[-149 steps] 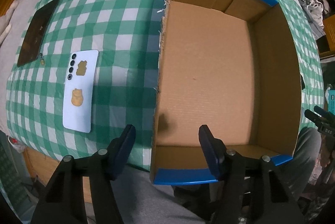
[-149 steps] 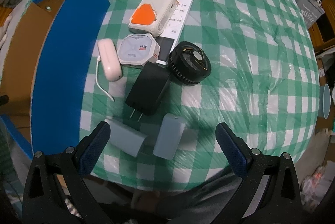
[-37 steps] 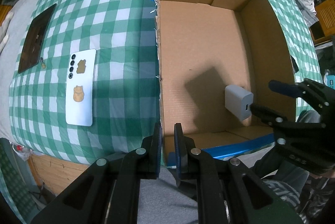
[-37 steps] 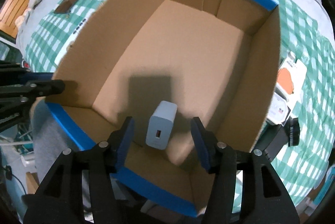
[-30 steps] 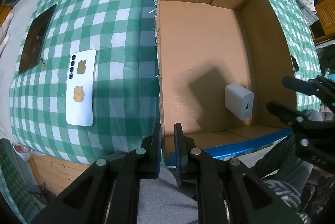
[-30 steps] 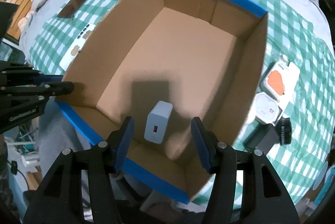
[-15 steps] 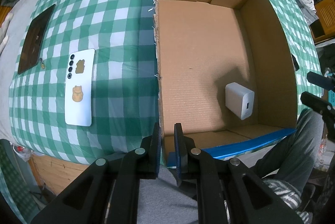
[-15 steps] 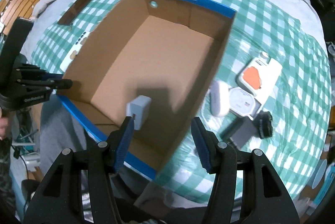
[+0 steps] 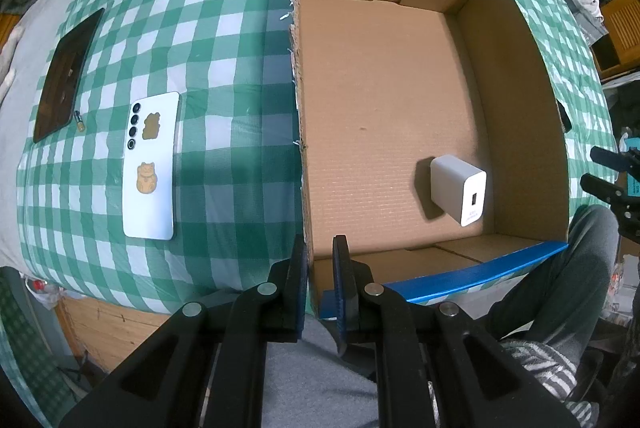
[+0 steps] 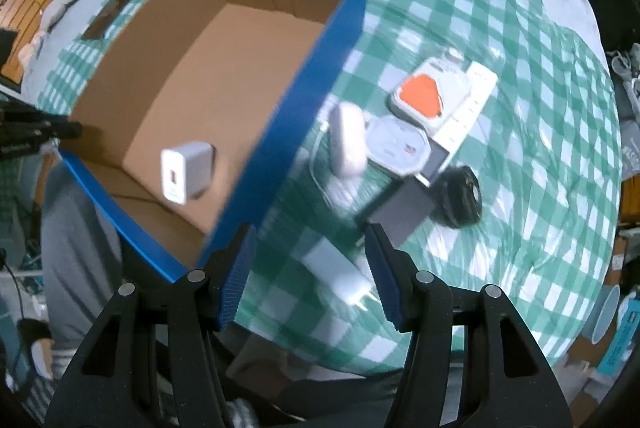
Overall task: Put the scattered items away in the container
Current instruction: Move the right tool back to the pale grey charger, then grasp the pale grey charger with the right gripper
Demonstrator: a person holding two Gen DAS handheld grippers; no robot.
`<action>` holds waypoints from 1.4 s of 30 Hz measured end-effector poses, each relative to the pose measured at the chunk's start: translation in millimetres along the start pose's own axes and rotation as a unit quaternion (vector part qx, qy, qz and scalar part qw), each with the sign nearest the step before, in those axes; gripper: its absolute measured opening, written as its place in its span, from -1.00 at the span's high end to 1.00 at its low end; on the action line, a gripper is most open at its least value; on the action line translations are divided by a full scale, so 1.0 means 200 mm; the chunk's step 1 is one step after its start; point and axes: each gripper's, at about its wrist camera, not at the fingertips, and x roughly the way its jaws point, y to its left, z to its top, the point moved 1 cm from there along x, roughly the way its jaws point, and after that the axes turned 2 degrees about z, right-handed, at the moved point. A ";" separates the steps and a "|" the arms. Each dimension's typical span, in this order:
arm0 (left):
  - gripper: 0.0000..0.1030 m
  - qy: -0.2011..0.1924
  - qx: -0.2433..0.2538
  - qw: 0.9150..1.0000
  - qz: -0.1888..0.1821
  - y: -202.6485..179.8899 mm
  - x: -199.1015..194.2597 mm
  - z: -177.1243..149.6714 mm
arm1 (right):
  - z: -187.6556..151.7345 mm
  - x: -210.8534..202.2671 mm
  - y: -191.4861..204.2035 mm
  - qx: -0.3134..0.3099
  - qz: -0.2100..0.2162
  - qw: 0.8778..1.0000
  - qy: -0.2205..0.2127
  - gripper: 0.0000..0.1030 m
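With one charger (image 10: 187,170) in the box (image 9: 516,100), whose wall the left gripper (image 9: 320,260) pinches, the spread, empty right gripper (image 10: 308,264) should drop onto the block (image 10: 340,274) at 12 o'clock.

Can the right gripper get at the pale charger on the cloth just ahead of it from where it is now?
Probably yes. The right gripper is open and empty, and the pale charger lies on the cloth between its fingers' line, nothing on top of it. The box wall is close on the left, and the black adapter sits just beyond.
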 end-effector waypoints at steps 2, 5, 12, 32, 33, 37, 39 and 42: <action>0.79 0.000 -0.001 1.000 0.000 0.00 0.00 0.00 | -0.02 0.03 -0.02 -0.003 0.004 1.000 0.009 -0.10; 0.79 0.000 -0.001 1.000 -0.001 0.00 0.00 0.00 | -0.05 0.10 -0.04 -0.010 0.008 1.000 0.023 -0.10; 0.79 0.002 -0.002 1.000 -0.002 0.00 0.00 0.00 | -0.08 0.22 -0.04 -0.030 0.005 0.998 0.051 -0.10; 0.79 0.003 -0.001 1.000 -0.002 0.00 0.01 -0.01 | -0.14 0.53 0.00 -0.047 -0.010 0.991 0.123 0.33; 0.79 0.002 -0.001 1.000 -0.002 0.00 0.01 -0.01 | -0.14 0.53 0.00 -0.038 -0.007 0.991 0.125 0.36; 0.79 0.002 -0.002 1.000 -0.003 0.00 0.01 -0.01 | -0.10 0.58 0.01 -0.021 -0.003 0.992 0.128 0.39; 0.79 0.003 -0.002 1.000 -0.003 -0.01 0.01 -0.01 | -0.09 0.59 0.02 -0.014 -0.005 0.992 0.127 0.41; 0.79 0.003 -0.002 1.000 -0.004 0.00 0.01 -0.01 | -0.09 0.58 0.03 0.003 0.001 0.993 0.121 0.46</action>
